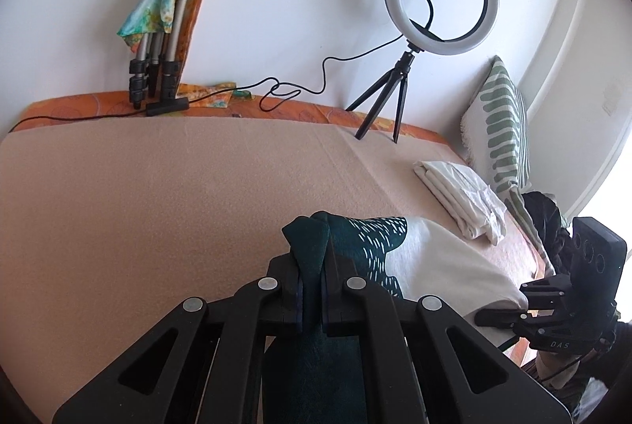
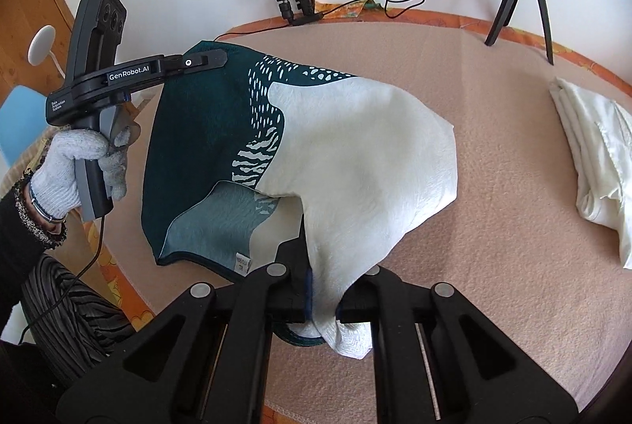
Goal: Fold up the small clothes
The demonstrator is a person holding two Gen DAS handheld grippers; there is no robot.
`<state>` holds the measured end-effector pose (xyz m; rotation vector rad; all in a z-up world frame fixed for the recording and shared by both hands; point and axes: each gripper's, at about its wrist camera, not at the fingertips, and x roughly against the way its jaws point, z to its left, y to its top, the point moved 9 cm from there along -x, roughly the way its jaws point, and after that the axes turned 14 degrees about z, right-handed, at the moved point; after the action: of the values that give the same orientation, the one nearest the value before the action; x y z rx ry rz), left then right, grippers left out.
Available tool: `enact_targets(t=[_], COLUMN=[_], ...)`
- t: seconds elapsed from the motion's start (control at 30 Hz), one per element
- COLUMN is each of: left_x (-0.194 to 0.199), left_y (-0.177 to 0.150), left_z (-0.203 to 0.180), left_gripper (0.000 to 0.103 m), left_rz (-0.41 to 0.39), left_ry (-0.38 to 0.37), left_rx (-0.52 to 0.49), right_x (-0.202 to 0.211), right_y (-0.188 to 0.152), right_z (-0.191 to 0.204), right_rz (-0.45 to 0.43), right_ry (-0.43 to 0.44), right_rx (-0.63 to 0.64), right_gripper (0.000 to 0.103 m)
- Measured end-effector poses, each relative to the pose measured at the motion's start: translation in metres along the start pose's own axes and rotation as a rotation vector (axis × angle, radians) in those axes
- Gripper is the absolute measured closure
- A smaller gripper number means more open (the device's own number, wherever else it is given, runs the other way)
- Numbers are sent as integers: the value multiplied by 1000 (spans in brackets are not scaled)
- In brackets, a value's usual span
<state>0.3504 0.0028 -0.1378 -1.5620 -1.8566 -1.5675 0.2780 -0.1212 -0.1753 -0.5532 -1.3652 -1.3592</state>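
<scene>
Left tongs (image 2: 215,60) pinch the dark-green corner of the cloth (image 2: 347,155); in their own view the green fabric bunches up between the pressed pads (image 1: 312,266). Right tongs (image 2: 322,289) are clamped on a white corner of the same cloth, with fabric spilling below the pads.

Cloth hangs between the two tongs, off the bed (image 2: 493,187), sagging in the middle; the far white edge droops toward the blanket ahead of the right tongs. A lower green corner, with a label, folds under just left of the right tongs.

Judged handling: light, thin, fully limp. It drapes and creases under its own weight and holds no shape. The textured weave looks unlikely to slip from the pads. Best held at corners or hemmed edge, as now; a mid-panel grab would only bunch it.

Folded white garment (image 2: 592,155) lies well right of the right tongs. Gloved hand (image 2: 75,163) holds the left tool.
</scene>
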Motion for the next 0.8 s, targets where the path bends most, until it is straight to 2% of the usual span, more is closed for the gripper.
enact_targets(t=[0.2, 0.3, 0.47, 0.8], left_x=[-2, -5, -21, -75], left_y=[19, 34, 60, 104], left_z=[-42, -71, -129, -244], left_gripper=[99, 99, 99, 99], left_rz=[-27, -46, -55, -47], left_ry=[-39, -82, -129, -228], left_rx=[-59, -90, -169, -292], right_x=[36, 58, 96, 166], right_y=[0, -5, -18, -47], right_z=[-18, -32, -63, -170], right_rz=[-61, -98, -145, -195], right_ry=[-57, -110, -150, -302], right_rx=[-10, -11, -43, -122], right_gripper=[95, 95, 95, 95])
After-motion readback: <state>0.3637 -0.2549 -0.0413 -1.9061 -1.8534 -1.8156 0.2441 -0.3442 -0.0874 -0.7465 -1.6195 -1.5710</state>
